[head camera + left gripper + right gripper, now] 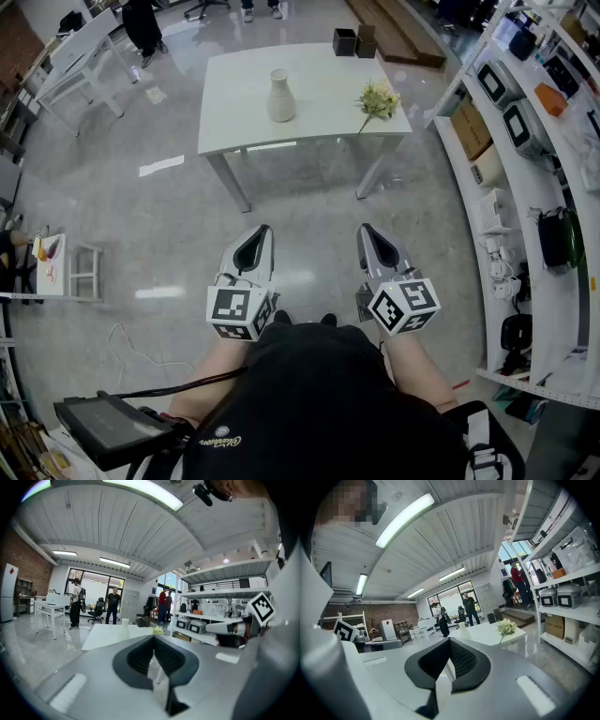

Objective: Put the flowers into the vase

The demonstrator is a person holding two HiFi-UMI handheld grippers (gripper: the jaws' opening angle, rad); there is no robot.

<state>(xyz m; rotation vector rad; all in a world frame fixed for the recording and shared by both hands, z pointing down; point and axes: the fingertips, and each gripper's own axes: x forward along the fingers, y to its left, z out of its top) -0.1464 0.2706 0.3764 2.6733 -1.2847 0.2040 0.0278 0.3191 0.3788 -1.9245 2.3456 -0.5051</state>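
A cream vase [280, 96] stands upright near the middle of a white table [234, 112] across the floor from me. A small bunch of pale yellow flowers [378, 99] lies by the table's right edge, stem toward me. Both grippers hang close to my body, well short of the table. My left gripper [265, 229] and right gripper [364, 228] point toward the table, jaws together, nothing between them. In the left gripper view the vase [124, 621] and flowers [158, 630] show beyond the shut tips [153, 638]. The right gripper view shows the flowers [506, 627] right of its tips [450, 640].
Two dark boxes [354, 41] sit at the table's far edge. Shelving [525, 187] with appliances and boxes runs along the right. A white desk [80, 47] stands at far left, a small white rack [70, 267] at left. People stand in the background [75, 603].
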